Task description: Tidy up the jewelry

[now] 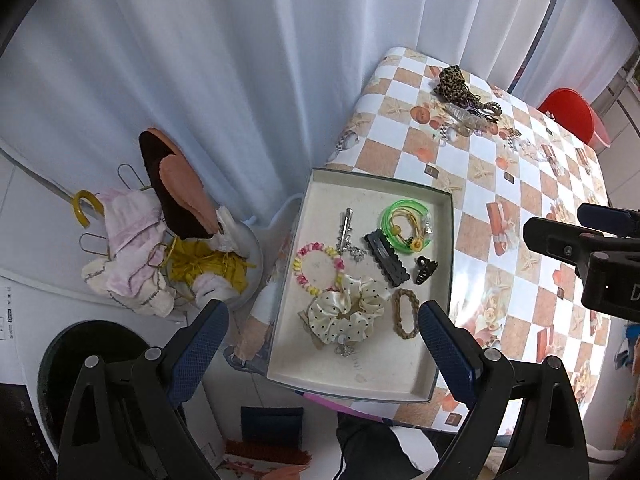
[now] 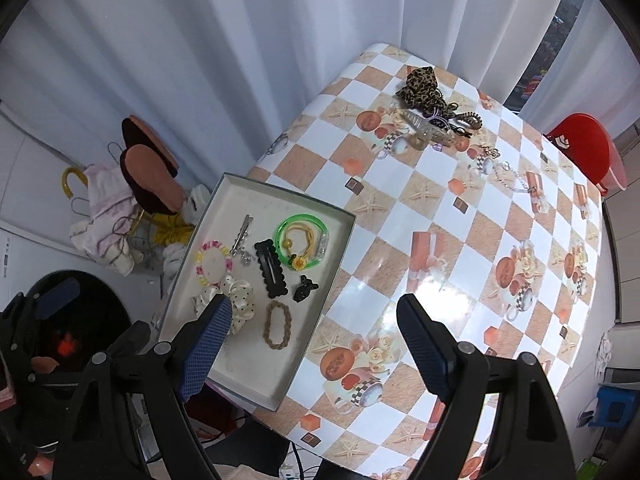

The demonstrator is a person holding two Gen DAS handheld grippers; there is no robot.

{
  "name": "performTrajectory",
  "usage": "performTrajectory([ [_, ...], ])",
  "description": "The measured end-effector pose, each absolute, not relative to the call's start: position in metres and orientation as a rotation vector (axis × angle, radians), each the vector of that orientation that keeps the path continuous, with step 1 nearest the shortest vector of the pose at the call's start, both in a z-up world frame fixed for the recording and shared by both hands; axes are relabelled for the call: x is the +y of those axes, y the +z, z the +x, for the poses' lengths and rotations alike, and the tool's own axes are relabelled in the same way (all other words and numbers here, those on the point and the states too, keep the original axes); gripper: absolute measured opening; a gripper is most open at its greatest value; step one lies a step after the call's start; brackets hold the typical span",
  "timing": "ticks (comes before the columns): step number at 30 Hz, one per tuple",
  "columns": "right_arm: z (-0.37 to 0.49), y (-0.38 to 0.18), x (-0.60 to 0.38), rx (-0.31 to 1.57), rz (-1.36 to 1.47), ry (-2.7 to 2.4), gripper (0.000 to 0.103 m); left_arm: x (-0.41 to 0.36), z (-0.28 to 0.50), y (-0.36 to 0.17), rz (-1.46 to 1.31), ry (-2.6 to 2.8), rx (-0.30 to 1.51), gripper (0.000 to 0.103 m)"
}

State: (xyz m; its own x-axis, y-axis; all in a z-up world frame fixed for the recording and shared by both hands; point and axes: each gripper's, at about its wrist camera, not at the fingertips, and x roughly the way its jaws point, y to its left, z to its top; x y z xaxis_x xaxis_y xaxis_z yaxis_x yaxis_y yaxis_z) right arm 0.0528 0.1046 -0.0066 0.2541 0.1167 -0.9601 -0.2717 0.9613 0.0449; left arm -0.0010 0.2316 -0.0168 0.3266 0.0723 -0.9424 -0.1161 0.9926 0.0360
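A shallow cream tray [image 1: 380, 368] [image 2: 248, 364] sits at the near left corner of the checkered table [image 2: 460, 240]. It holds a cream dotted scrunchie [image 1: 346, 312], a pastel bead bracelet [image 1: 318, 268], a black snap clip [image 2: 271, 268], a small black claw clip [image 2: 304, 288], a brown braided tie [image 2: 278, 324], a silver clip [image 1: 347, 226] and a green bangle [image 2: 302, 240]. More pieces lie at the far side: a leopard scrunchie [image 2: 420, 86] and chains [image 2: 508, 172]. My left gripper [image 1: 323, 312] hangs open above the tray. My right gripper [image 2: 316, 308] is open over the tray's right edge, holding nothing.
White curtains hang behind the table. A red chair [image 2: 588, 152] stands at the far right. Left of the table, a basin holds laundry and slippers [image 1: 176, 200] atop a washing machine with a dark round door [image 1: 92, 360]. The table's right half is bare cloth.
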Motion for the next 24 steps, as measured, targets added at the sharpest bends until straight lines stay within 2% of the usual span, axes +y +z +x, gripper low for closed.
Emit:
performTrajectory([
  [24, 0.0529, -0.0063, 0.1072, 1.287, -0.143, 0.259, 0.086, 0.2325, 0.0019, -0.0183, -0.033, 0.139, 1.241, 0.098],
])
